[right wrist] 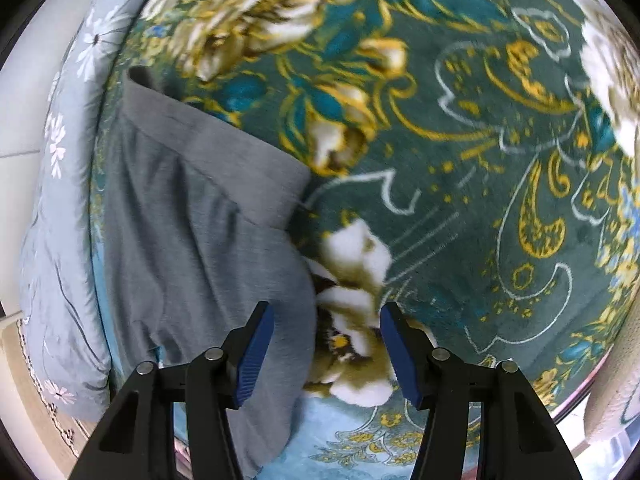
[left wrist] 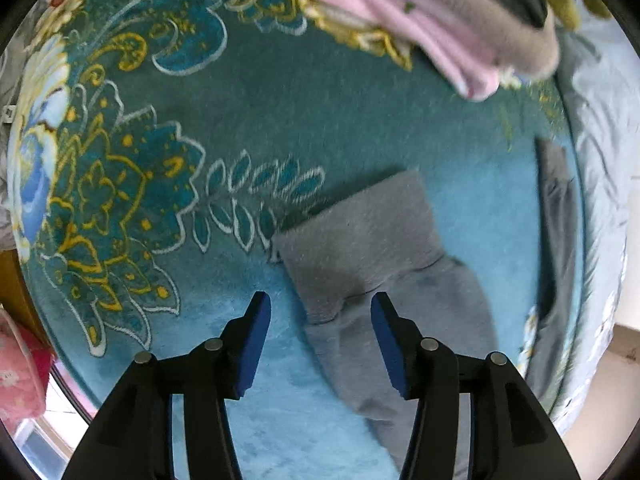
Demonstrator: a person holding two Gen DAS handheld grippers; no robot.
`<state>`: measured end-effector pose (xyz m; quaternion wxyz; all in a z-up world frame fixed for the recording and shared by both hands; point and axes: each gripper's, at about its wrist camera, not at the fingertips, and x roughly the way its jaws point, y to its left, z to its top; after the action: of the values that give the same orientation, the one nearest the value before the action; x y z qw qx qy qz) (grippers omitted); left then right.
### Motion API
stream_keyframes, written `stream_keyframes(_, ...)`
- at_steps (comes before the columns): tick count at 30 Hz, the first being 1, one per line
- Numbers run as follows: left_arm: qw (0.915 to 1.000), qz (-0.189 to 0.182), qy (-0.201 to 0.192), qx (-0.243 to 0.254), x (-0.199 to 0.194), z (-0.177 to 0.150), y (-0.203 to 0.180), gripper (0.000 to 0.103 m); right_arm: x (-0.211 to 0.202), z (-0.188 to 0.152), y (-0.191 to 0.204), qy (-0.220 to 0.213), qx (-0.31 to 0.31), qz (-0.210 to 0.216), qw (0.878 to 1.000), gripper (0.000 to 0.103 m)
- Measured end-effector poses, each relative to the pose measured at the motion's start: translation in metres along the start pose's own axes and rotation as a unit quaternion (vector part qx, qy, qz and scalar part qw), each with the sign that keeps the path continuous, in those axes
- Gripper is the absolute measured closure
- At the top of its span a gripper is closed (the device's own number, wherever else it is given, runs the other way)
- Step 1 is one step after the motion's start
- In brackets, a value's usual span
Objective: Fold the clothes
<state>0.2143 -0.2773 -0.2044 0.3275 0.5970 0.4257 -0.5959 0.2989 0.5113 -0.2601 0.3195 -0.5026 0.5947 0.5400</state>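
Both tools are spread wide, nothing held. Under the left gripper (left wrist: 320, 320) a grey garment (left wrist: 380, 264) lies flat on the teal flowered blanket (left wrist: 248, 120), one end already turned over itself. The right gripper (right wrist: 326, 328) hangs above the edge of a grey garment (right wrist: 192, 220) lying beside the pale blue quilt (right wrist: 64, 240); whether it's the same piece, I can't tell. Looks like soft, light, limp knit that will sag and crease, not slide. Best pinch at a corner or hem. A pile of clothes (left wrist: 440, 12) sits at the far side.
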Motion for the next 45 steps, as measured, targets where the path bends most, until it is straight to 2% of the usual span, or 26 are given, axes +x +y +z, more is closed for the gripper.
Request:
stream_keyframes(4, 0.9996, -0.009, -0.008, -0.024, 0.007, -0.001, 0.003, 0.05, 0.012, -0.002, -0.011, -0.006, 0.022, 0.024, 0.999, 0.044)
stream_keyframes(13, 0.9992, -0.025, -0.018, -0.026, 0.011, 0.007, -0.008, 0.05, 0.0, 0.003, -0.008, -0.072, 0.026, 0.095, 0.993, 0.044)
stream_keyframes(16, 0.9991, -0.029, -0.02, -0.026, 0.012, 0.011, -0.012, 0.05, 0.0, 0.004, -0.009, -0.081, 0.04, 0.104, 0.99, 0.044)
stream_keyframes(20, 0.9985, -0.037, -0.022, -0.033, 0.011, 0.016, -0.008, 0.05, -0.015, -0.001, -0.005, -0.128, 0.047, 0.112, 0.984, 0.044)
stream_keyframes(22, 0.9983, -0.041, -0.021, -0.037, 0.01, 0.019, 0.0, 0.05, -0.013, -0.001, -0.004, -0.121, 0.041, 0.113, 0.985, 0.044)
stream_keyframes(24, 0.998, -0.045, -0.021, -0.04, 0.009, 0.02, 0.006, 0.05, -0.005, 0.002, 0.002, -0.094, 0.036, 0.104, 0.989, 0.044)
stream_keyframes(29, 0.9977, -0.049, -0.02, -0.042, 0.009, 0.023, 0.01, 0.05, 0.015, 0.004, 0.004, -0.073, 0.044, 0.09, 0.992, 0.044)
stream_keyframes(31, 0.9976, -0.051, -0.02, -0.042, 0.008, 0.025, 0.012, 0.054, 0.021, 0.005, 0.007, -0.072, 0.042, 0.086, 0.993, 0.044)
stream_keyframes(33, 0.9976, -0.051, -0.023, -0.04, 0.013, 0.017, 0.0, 0.069, 0.021, 0.005, 0.012, -0.072, 0.034, 0.083, 0.993, 0.046)
stream_keyframes(34, 0.9978, -0.049, -0.024, -0.038, 0.013, 0.017, -0.001, 0.073, 0.021, 0.005, 0.014, -0.072, 0.031, 0.082, 0.994, 0.052)
stream_keyframes(35, 0.998, -0.046, -0.025, -0.033, 0.012, 0.018, -0.003, 0.085, 0.019, 0.005, 0.017, -0.072, 0.026, 0.08, 0.994, 0.063)
stream_keyframes(36, 0.9985, -0.041, -0.026, -0.026, 0.011, 0.018, -0.007, 0.095, 0.018, 0.005, 0.019, -0.071, 0.022, 0.078, 0.994, 0.071)
stream_keyframes(37, 0.9989, -0.035, -0.026, -0.017, 0.009, 0.019, -0.011, 0.096, 0.016, 0.004, 0.021, -0.07, 0.017, 0.077, 0.994, 0.087)
stream_keyframes(38, 0.9985, -0.04, -0.036, -0.006, 0.003, 0.019, -0.016, 0.097, 0.014, 0.004, 0.024, -0.069, 0.013, 0.075, 0.995, 0.096)
stream_keyframes(40, 0.9962, -0.057, -0.063, 0.019, -0.013, 0.019, -0.028, 0.098, 0.007, 0.003, 0.029, -0.071, 0.002, 0.082, 0.994, 0.098)
stream_keyframes(42, 0.992, -0.083, -0.087, 0.039, -0.028, 0.017, -0.034, 0.098, -0.013, 0.001, 0.028, -0.094, -0.008, 0.117, 0.989, 0.098)
stream_keyframes(43, 0.9918, -0.082, -0.088, 0.044, -0.029, 0.016, -0.033, 0.098, -0.023, 0.0, 0.027, -0.106, -0.013, 0.135, 0.985, 0.098)
stream_keyframes(45, 0.9912, -0.08, -0.09, 0.055, -0.031, 0.014, -0.032, 0.098, -0.035, -0.003, 0.014, -0.122, -0.016, 0.141, 0.982, 0.098)
